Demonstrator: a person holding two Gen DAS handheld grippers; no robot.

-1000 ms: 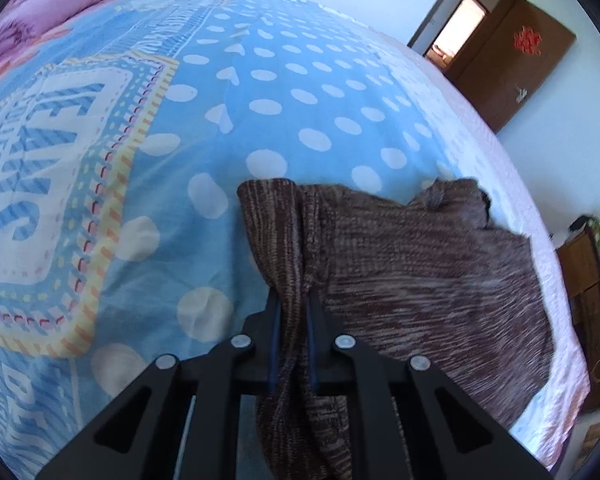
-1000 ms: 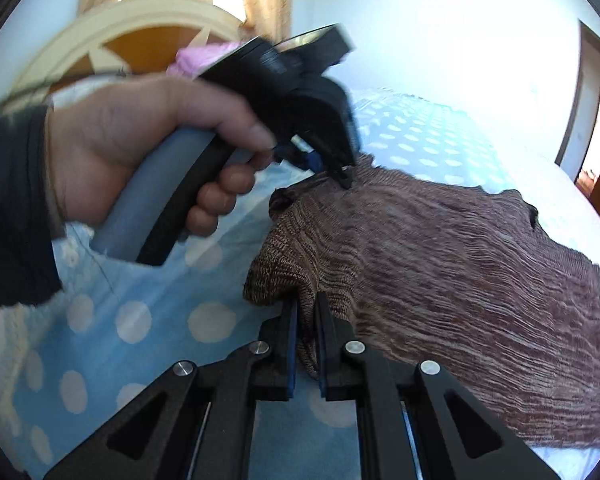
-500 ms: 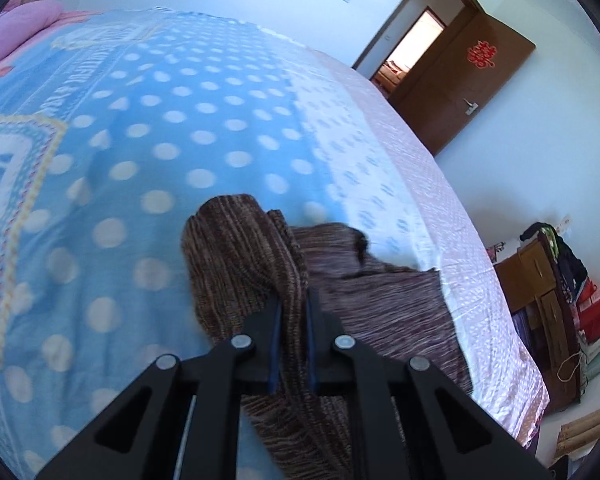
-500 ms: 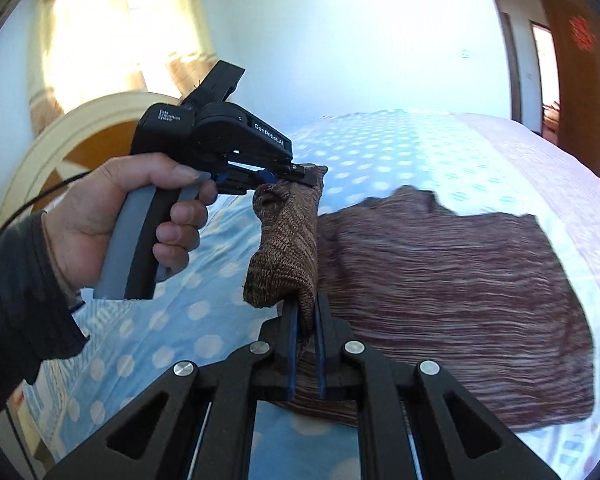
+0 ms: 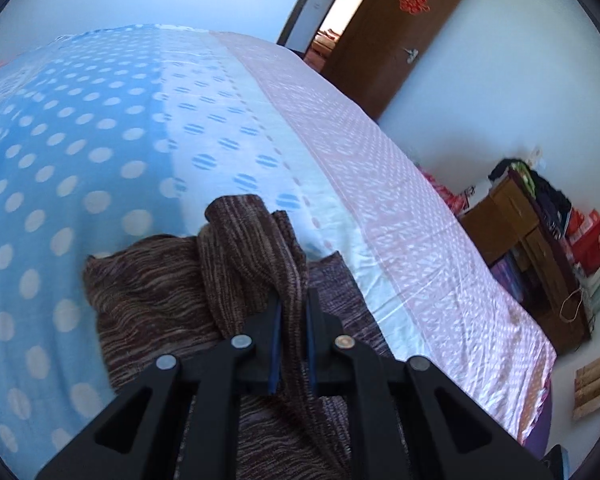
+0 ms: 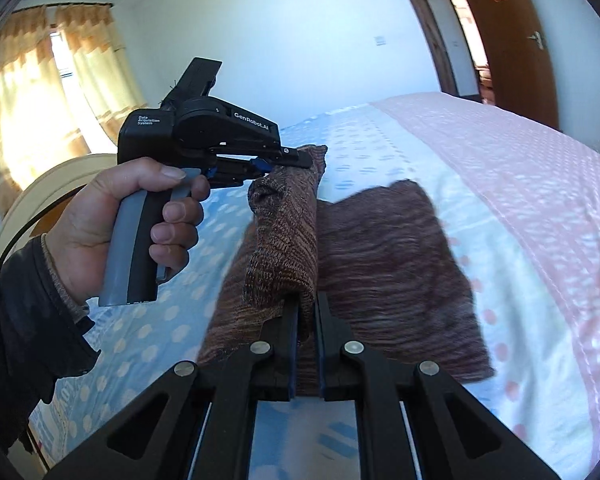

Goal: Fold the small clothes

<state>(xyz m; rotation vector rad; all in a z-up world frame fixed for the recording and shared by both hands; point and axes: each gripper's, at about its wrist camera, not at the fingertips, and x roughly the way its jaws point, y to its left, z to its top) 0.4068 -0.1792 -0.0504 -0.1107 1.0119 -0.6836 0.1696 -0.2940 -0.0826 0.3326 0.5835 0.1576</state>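
A brown striped knit garment (image 5: 168, 304) lies on the bed; it also shows in the right wrist view (image 6: 388, 264). My left gripper (image 5: 291, 304) is shut on one raised edge of it, and the fabric bunches up between the fingers. It also appears in the right wrist view (image 6: 296, 160), held by a hand, pinching the far corner. My right gripper (image 6: 307, 308) is shut on the near corner of the same edge. Both hold that edge lifted above the rest of the garment, which stays flat on the bed.
The bed has a blue polka-dot cover (image 5: 60, 168) with a pink band (image 5: 400, 208) along its right side. A brown door (image 5: 396, 32) stands open beyond. A wooden cabinet (image 5: 532, 248) piled with things stands by the wall. Curtains (image 6: 28, 120) hang by a bright window.
Both grippers have lifted the held edge and carried it to the right over the rest of the garment. The views have swung toward the door side of the bed.
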